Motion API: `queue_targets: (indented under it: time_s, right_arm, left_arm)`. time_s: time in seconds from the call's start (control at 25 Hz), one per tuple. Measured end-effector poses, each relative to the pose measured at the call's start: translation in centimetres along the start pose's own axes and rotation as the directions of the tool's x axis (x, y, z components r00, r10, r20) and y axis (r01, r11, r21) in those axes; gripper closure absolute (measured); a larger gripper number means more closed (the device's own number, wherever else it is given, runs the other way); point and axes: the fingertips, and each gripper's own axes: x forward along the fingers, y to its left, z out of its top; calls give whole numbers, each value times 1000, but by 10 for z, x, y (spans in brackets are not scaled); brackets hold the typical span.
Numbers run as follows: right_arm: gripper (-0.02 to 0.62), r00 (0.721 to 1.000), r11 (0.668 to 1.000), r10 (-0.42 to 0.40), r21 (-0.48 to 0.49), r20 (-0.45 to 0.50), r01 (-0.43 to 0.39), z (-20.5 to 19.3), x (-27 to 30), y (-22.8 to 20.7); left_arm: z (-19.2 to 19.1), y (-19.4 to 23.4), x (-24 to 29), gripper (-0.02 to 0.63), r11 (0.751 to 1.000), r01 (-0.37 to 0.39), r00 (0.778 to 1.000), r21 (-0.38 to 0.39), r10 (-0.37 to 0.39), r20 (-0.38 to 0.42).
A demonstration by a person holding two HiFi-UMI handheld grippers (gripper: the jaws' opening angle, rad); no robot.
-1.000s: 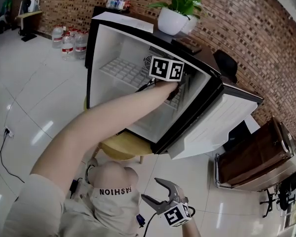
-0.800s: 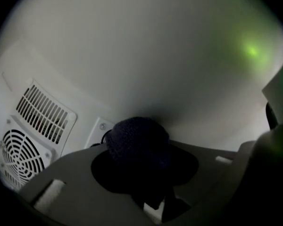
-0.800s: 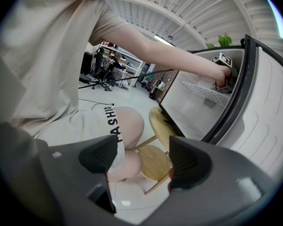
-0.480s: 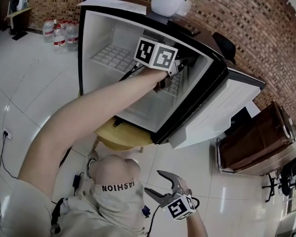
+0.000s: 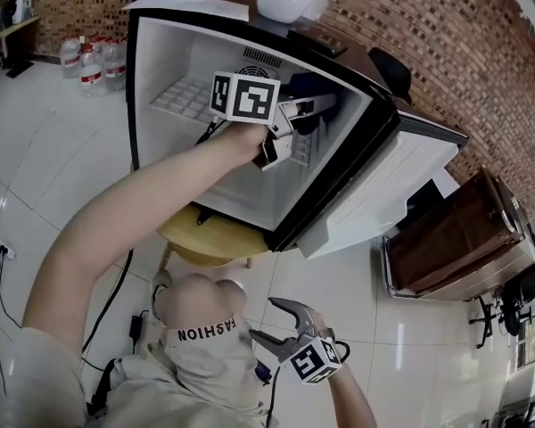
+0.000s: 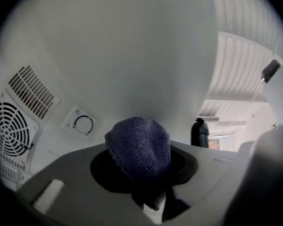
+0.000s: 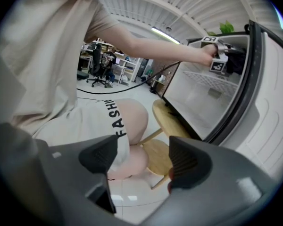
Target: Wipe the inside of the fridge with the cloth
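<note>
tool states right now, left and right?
Left tool: closed on the dark blue cloth; its jaws have just tightened slightly.
Right tool: open, nothing between the jaws.

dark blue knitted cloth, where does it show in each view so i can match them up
Head view: upper centre, the dark blue knitted cloth sits at the left gripper's tip inside the black mini fridge.
Left gripper view: lower centre, bunched between the jaws.
Right gripper view: upper right, a small dark patch.
Shared landmark: the fridge's white inner wall.
</note>
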Motion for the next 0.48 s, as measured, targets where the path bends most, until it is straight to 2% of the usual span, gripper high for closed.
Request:
queue_targets:
  time_s: [0.08, 0.16, 0.24, 0.36, 0.44, 0.48]
  right_arm:
    - [250, 1000, 1000, 4, 3, 0, -4, 2, 2, 2]
    - [250, 1000, 1000, 5, 13, 7, -5, -1, 3, 3]
    - [250, 1000, 1000, 8, 15, 11, -8, -1, 6, 4]
    - [250, 1000, 1000, 19, 1, 10, -20, 3, 11, 6]
    - [250, 1000, 1000, 13, 0, 18, -13, 3, 13, 5]
    - [250, 1000, 1000, 4, 6, 26, -4, 3, 13, 4]
  left_arm:
    - [-3, 26, 8, 486, 988, -149, 988, 28, 150, -26]
    - [-9, 52, 14, 486, 952, -294, 952, 81, 299, -60]
    - [-14, 73, 19, 486, 912, -395, 912, 107, 404, -75]
    - [-12, 98, 27, 488, 873, -479, 873, 86, 485, -55]
    - [-15, 107, 29, 491, 865, -497, 864, 76, 501, -57]
    - [-18, 107, 29, 495, 868, -491, 866, 75, 496, -69]
